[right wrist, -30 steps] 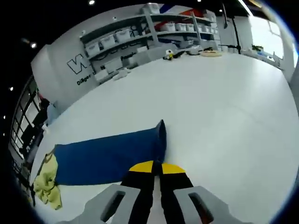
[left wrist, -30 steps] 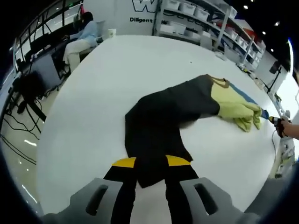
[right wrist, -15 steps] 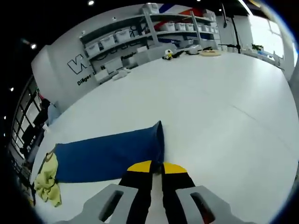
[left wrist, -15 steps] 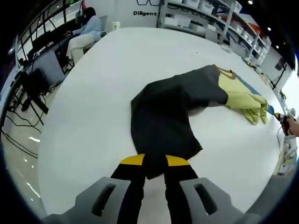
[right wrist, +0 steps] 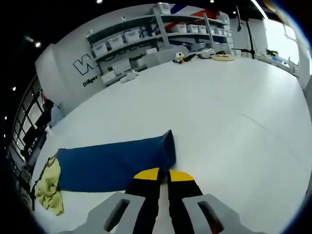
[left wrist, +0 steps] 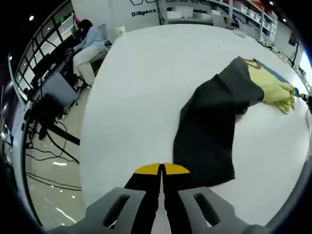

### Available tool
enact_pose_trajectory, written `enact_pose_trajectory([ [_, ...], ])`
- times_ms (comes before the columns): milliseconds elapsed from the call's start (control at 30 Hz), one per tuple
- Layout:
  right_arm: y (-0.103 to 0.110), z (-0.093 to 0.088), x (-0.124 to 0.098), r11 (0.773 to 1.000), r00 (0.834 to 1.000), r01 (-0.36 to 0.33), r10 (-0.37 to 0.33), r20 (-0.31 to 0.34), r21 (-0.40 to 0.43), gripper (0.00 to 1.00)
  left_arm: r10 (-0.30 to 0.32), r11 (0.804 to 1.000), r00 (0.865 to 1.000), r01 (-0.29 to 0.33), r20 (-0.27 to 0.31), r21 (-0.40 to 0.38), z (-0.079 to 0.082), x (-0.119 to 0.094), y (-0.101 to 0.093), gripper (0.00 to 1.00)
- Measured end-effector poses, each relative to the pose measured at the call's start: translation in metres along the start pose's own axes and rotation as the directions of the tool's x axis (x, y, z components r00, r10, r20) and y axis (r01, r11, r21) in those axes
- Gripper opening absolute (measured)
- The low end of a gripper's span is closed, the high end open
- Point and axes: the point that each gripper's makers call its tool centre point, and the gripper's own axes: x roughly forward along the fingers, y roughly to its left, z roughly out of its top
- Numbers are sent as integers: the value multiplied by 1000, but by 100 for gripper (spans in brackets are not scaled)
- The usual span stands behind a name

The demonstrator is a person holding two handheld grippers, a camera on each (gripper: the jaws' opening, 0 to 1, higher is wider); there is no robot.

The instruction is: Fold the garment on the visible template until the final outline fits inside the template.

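The garment lies on the white table [left wrist: 136, 87]. In the left gripper view its dark grey part [left wrist: 209, 131] runs up to a bunched yellow part [left wrist: 275, 88] with a blue strip [left wrist: 273, 73] behind it. My left gripper [left wrist: 161, 169] is shut, with its jaws pressed together and nothing between them. The grey hem lies just to its right. In the right gripper view the blue part [right wrist: 112, 158] lies flat and the yellow bunch [right wrist: 48, 187] sits at its left end. My right gripper [right wrist: 163, 173] shows a narrow gap between its jaws. The blue cloth's corner lies just ahead of the tips.
A person [left wrist: 87, 41] sits at a desk past the table's far left edge, where cables and chairs [left wrist: 48, 97] stand on the floor. Shelves with white bins [right wrist: 161, 34] line the back wall. Small items [right wrist: 195, 54] lie along the table's far edge.
My left gripper has let go of the grey hem, shut and swung left of the cloth. My right gripper has released the raised blue corner, which now lies flat.
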Motion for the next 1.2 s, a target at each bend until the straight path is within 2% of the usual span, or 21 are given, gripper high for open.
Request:
enact_pose_trajectory([
  [100,2,0,1,1000,1000,-7,7,-1,-7,0,14,1000,1000,-14,-2,-12,8,-2,14,6],
  [133,2,0,1,1000,1000,-11,11,1,-7,0,-8,997,1000,9,10,-72,11,-3,11,6],
  [167,3,0,1,1000,1000,-15,15,4,-9,0,-94,986,995,97,25,-138,16,-4,-6,7],
  [200,5,0,1,1000,1000,-20,20,4,-12,0,-144,977,989,146,19,-158,15,-6,-18,7],
  [233,6,-1,2,1000,1000,-24,25,4,-15,0,-160,975,987,161,14,-153,14,-8,-25,9],
  [267,8,-1,2,999,1000,-29,29,4,-20,0,-139,982,990,141,24,-126,14,-10,-25,13],
  [300,9,-2,2,999,1000,-30,30,4,-21,0,-147,981,988,151,36,-121,13,-12,-32,19],
  [367,11,-3,3,999,999,-34,35,5,-19,0,-201,963,979,202,21,-176,4,-13,-47,32],
  [433,12,-4,2,999,999,-34,35,4,-21,0,-199,962,980,196,5,-191,-4,-14,-49,42],
  [633,12,-6,-1,999,999,-32,32,4,-17,0,-206,970,976,194,-68,-146,-31,-15,-62,34],
  [700,11,-7,-1,999,1000,-31,31,-1,-19,0,-192,973,977,178,-87,-147,-37,-12,-61,25],
  [733,11,-7,-2,999,1000,-30,30,1,-19,0,-208,969,977,200,-42,-146,-30,-11,-62,18],
  [767,11,-7,-2,999,1000,-31,31,1,-19,0,-207,968,977,199,-41,-150,-30,-11,-61,11],
  [833,11,-7,-3,999,999,-33,33,-3,-23,0,-192,971,980,184,-42,-155,-28,-9,-55,9],
  [867,10,-7,-4,999,999,-32,32,-2,-23,0,-199,972,979,192,-43,-135,-27,-8,-54,9],
  [900,10,-7,-4,999,999,-32,32,-1,-20,0,-180,978,983,174,-44,-115,-25,-6,-47,9],
  [967,9,-7,-4,999,999,-33,33,-3,-21,0,-100,992,995,98,-16,-74,-15,-3,-20,9],
  [1100,9,-8,-5,999,999,-34,33,-8,-26,0,-34,998,999,33,-11,-59,-3,2,18,9],
  [1200,10,-8,-5,999,999,-34,34,-12,-31,0,-2,999,1000,1,-13,-41,4,3,34,9],
])
